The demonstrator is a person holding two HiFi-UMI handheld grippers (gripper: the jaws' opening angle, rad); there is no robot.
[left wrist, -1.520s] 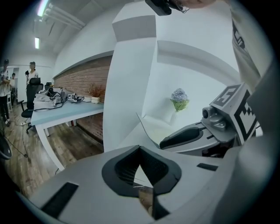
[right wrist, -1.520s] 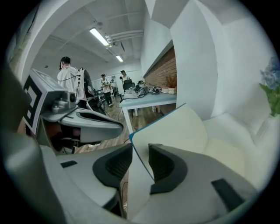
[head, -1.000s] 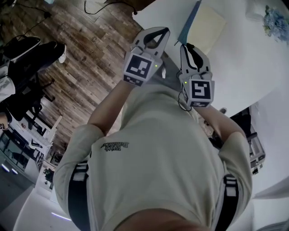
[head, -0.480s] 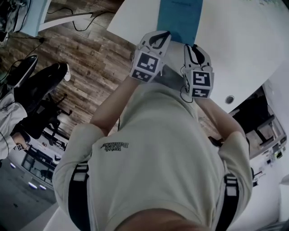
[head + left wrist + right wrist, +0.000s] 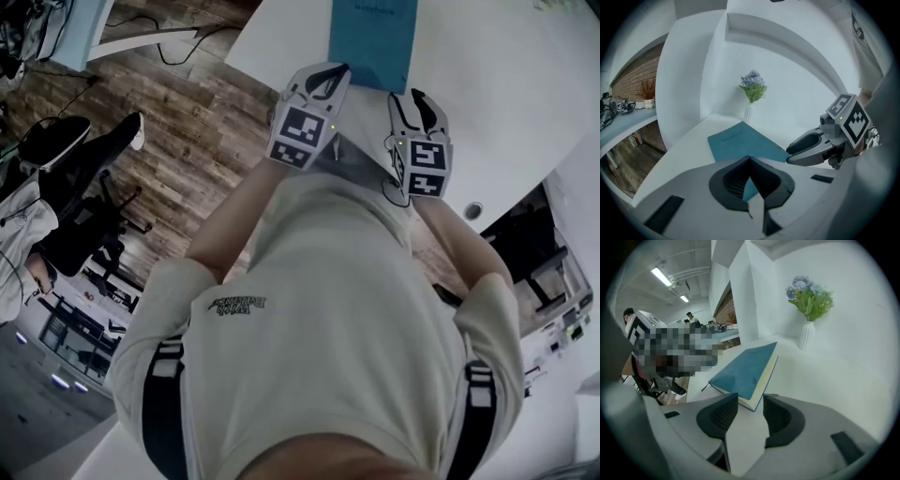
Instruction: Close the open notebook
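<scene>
A thin blue notebook with a soft cover point(image 5: 373, 37) lies shut and flat on the round white table point(image 5: 487, 84). Its long sides run straight away from the person, and one short end faces the two tools. In the right gripper view, the cream page edges show along the long side on the right, and the back of the book is on the left.

The left gripper point(image 5: 333, 70) hangs just in front of the near short end of the book. Its fingers point(image 5: 733, 180) are closed tip to tip with nothing held. A bit of the blue cover shows through the gap behind the tips.

The right gripper point(image 5: 419, 92) is just beside it, at the near right corner of the book. Its fingers point(image 5: 717, 416) are apart and opening. That corner lies just ahead in the gap, and the pads do not touch it.

A white vase of blue flowers point(image 5: 806, 336) stands at the back of the table, well apart from the book
</scene>
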